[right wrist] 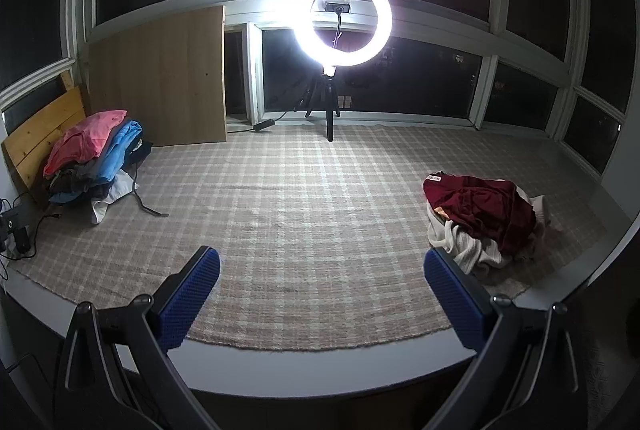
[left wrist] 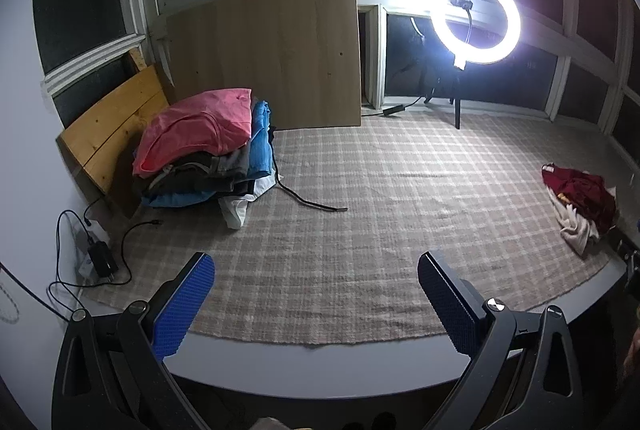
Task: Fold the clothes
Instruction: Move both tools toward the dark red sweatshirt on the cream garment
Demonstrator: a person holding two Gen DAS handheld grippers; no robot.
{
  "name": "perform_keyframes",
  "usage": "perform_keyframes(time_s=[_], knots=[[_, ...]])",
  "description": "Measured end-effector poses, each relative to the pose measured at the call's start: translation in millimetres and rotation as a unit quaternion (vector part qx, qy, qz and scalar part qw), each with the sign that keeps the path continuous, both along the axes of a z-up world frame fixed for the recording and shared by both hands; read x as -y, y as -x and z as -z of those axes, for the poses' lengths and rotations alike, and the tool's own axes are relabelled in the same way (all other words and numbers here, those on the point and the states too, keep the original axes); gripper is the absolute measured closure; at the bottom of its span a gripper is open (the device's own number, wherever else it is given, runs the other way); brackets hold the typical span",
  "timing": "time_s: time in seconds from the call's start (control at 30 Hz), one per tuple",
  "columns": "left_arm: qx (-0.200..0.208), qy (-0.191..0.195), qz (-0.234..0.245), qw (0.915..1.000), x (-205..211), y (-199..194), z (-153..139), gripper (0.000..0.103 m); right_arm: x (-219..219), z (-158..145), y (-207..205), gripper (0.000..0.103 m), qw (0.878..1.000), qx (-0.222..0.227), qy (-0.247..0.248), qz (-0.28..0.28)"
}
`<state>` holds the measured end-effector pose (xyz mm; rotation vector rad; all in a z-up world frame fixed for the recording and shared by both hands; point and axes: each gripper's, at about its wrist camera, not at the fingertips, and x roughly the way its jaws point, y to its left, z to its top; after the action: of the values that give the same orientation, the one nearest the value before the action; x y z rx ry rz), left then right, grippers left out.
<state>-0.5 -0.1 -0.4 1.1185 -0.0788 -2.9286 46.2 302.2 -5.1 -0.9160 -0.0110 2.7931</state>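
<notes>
1. A plaid rug (right wrist: 304, 197) is covering a platform below dark windows, and a lit ring light (right wrist: 342, 25) on a tripod is standing at the rug's far edge, glaring in both views.
2. A stack of folded clothes (left wrist: 204, 149), pink on top and blue beneath, is sitting at the rug's far left corner against a pine board (left wrist: 108, 133), with a larger wood panel (left wrist: 268, 57) leaning behind it.
3. A loose heap of clothes (right wrist: 484, 218), dark red over cream, is lying at the rug's right side, well apart from the stack.
4. The left wrist view is showing a power adapter (left wrist: 102, 258) and cables off the rug's left edge in full; the right wrist view is catching them only at its margin.
5. The right wrist view is showing the heap large and near; the left wrist view is pushing it small toward the right rim.
6. The left gripper (left wrist: 316, 282) is hanging above the rug's near edge with its blue pads spread wide, gripping nothing.
7. The right gripper (right wrist: 322, 276) is likewise spread and empty, its right finger just beside the heap.
8. The middle of the rug, between stack and heap, is lying bare.
</notes>
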Motion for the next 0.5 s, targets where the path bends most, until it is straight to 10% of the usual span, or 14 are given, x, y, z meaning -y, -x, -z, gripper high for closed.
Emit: perform_keyframes(time_s=[0.5], knots=[[0.011, 0.002, 0.029, 0.9995, 3, 22, 13, 0.001, 9, 10, 11, 0.0, 1.0, 0.006, 0.007, 0.021]])
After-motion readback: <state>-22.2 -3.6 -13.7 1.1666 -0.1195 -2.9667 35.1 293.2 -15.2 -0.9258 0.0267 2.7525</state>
